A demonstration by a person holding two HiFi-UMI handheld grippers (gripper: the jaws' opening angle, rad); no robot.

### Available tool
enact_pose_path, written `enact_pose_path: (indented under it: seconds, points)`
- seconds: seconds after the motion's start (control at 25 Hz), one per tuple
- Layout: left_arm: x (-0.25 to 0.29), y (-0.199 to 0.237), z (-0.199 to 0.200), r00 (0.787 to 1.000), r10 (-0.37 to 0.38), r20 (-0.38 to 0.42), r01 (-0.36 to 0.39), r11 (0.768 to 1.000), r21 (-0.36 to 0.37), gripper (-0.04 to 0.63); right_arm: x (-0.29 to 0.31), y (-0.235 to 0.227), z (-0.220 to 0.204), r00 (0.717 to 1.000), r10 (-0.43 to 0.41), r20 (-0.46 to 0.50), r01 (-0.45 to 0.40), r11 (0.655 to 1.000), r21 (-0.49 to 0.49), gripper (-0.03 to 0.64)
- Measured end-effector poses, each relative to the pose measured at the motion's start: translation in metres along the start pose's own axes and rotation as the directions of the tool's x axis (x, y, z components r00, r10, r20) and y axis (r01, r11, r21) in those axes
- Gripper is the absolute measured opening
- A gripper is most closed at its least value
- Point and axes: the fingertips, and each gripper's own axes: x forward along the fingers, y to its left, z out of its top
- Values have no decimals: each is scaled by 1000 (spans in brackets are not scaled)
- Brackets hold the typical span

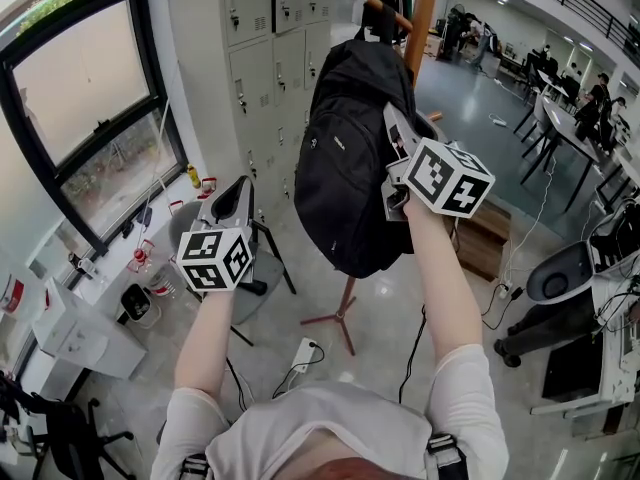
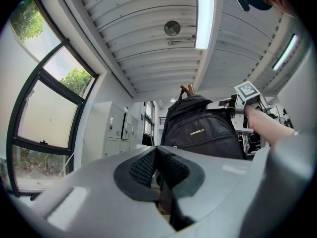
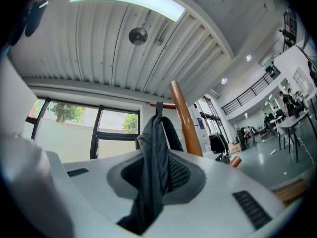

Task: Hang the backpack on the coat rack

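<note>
The black backpack (image 1: 345,168) hangs from a peg of the wooden coat rack (image 1: 421,23); the right gripper (image 1: 397,128), at the backpack's side, pinches its strap (image 3: 152,177). The left gripper (image 1: 240,193), apart to the backpack's left, is closed and empty.

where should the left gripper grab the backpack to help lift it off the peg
Probably the top loop, just below where it hooks over the peg, coming in level from the window side. The backpack hangs from that loop, a thin band the jaws can pinch; the body is bulky and slack. The right gripper is shut on a strap at the other side.
</note>
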Motion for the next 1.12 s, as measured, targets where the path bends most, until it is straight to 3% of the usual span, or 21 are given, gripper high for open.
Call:
enact_pose_path:
  seconds: [0.2, 0.48, 0.68, 0.92, 1.12]
  points:
    - [5, -10, -3, 1000, -16, -9, 16, 1000, 5, 11, -3, 4, -15, 999, -22, -41, 15, 985, -170, 64]
    - [8, -23, -11, 999, -43, -28, 43, 999, 5, 11, -12, 4, -34, 996, -37, -77, 13, 957, -291, 80]
    - [8, -30, -12, 997, -57, -45, 57, 998, 13, 11, -22, 13, -37, 995, -4, -102, -26, 957, -289, 101]
    - [1, -38, 6, 998, -64, -12, 65, 997, 35, 11, -44, 20, -37, 994, 33, -100, -58, 966, -253, 233]
    - [-10, -44, 16, 998, -65, 16, 64, 996, 57, 11, -68, 24, -34, 995, 56, -85, -73, 974, -215, 239]
